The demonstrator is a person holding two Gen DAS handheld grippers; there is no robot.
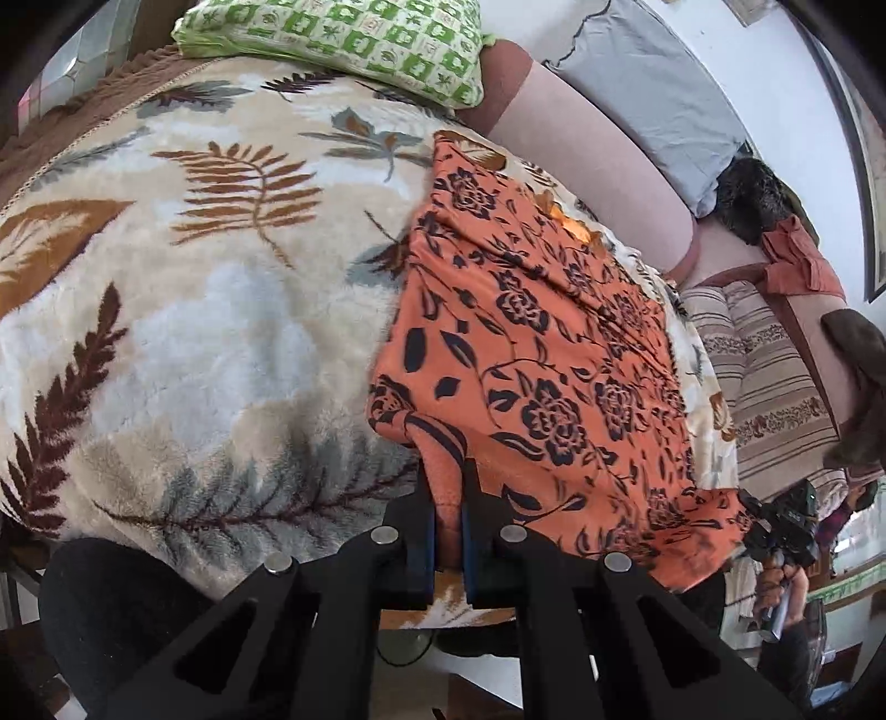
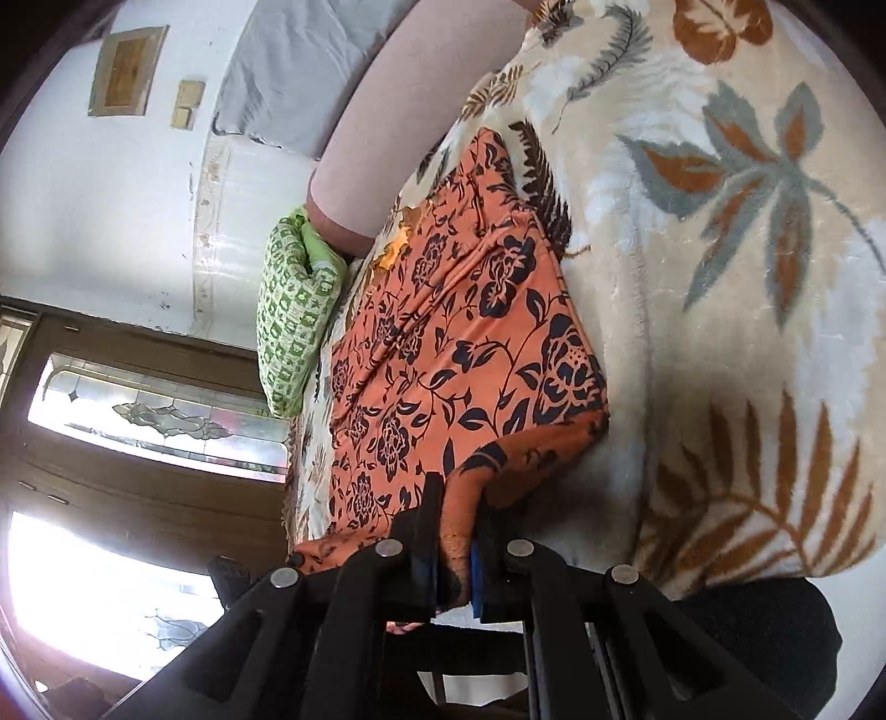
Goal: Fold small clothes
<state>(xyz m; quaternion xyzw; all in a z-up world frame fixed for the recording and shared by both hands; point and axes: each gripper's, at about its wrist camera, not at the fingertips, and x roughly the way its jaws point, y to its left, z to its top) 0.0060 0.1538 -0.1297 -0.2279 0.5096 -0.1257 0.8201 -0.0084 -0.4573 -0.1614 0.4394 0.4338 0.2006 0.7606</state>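
White wall (image 2: 83, 194), bright leaded window (image 2: 149, 421), leaf-print blanket (image 1: 166, 304), green pillow (image 1: 354, 39)

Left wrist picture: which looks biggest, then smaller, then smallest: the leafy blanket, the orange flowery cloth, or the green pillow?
1. Leafy blanket, fills most of the picture.
2. Orange flowery cloth.
3. Green pillow, though it lies farther away and is cut off at the top, so it may really be bigger.

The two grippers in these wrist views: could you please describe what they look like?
Both the left gripper and the right gripper are matte black, with angular linkage bars that have triangular cut-outs, round silver pivot pins, and blue pads lining the inner finger faces. No cables, markings or sleeves are visible.
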